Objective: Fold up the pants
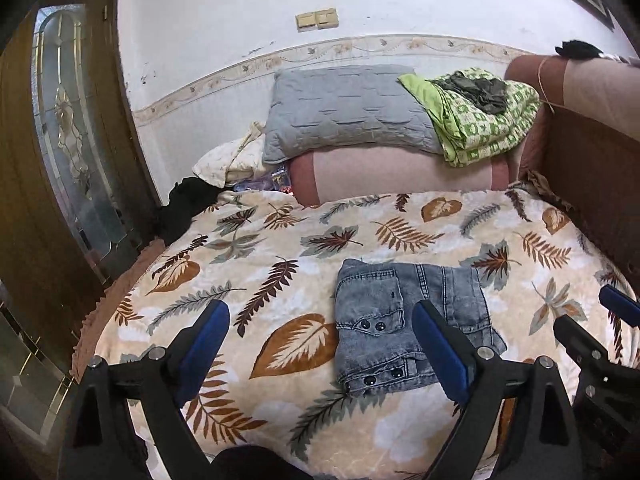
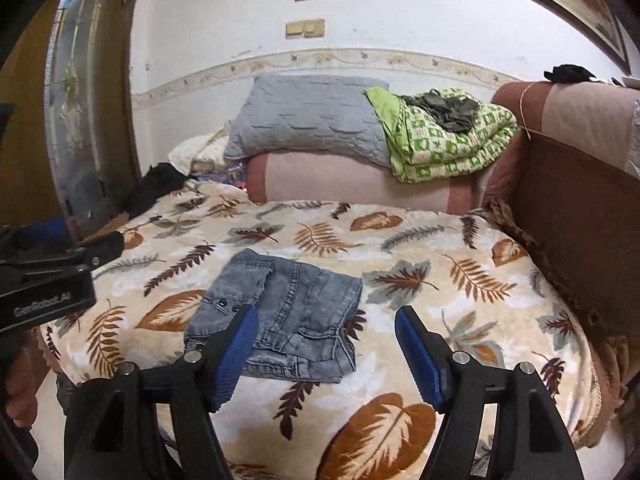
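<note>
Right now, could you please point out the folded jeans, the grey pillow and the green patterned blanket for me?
folded jeans (image 2: 288, 312), right wrist view, middle of the denim.
grey pillow (image 1: 344, 108), left wrist view, centre of its quilted face.
green patterned blanket (image 2: 452, 148), right wrist view, folded front side.

"GenRobot.AI" is printed on the left claw (image 2: 56, 236) body.

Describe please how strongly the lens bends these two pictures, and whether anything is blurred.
Left wrist view: the floral wall border bows into an arc and black corners vignette the frame; the folded grey denim pants stay sharp. Right wrist view: same bending; the glass-panelled wooden door looks soft and stretched.
</note>
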{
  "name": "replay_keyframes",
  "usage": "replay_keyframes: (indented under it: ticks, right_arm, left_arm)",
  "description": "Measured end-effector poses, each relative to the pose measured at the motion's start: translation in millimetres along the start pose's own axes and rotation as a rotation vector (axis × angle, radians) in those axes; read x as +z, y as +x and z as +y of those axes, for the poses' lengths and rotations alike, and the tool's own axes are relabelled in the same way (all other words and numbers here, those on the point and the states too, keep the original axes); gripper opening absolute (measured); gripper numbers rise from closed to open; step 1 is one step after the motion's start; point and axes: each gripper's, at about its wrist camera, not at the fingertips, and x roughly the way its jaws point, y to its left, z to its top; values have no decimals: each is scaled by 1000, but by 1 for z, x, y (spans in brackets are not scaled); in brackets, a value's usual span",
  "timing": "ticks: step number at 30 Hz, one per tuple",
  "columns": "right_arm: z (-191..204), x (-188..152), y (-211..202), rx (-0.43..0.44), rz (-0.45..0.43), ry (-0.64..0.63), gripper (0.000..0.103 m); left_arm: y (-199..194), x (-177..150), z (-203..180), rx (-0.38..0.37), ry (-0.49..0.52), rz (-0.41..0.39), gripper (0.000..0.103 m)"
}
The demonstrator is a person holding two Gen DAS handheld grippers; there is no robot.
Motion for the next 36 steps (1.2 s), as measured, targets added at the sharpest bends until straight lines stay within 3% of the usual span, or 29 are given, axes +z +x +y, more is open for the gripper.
replay_keyframes:
  ticks: [7,19,36]
  right_arm:
    - [-2,-4,15,-34,84,11,74]
    - [-1,-3,21,-62,105,-4,74]
    - [9,-1,22,-44,101,-24,74]
  left_arm:
    - [6,-7,-2,-32,7,19,93]
    - [-1,-6,-6,-124,-14,-11,93]
    - [3,-6,-4,-97,-18,-11,93]
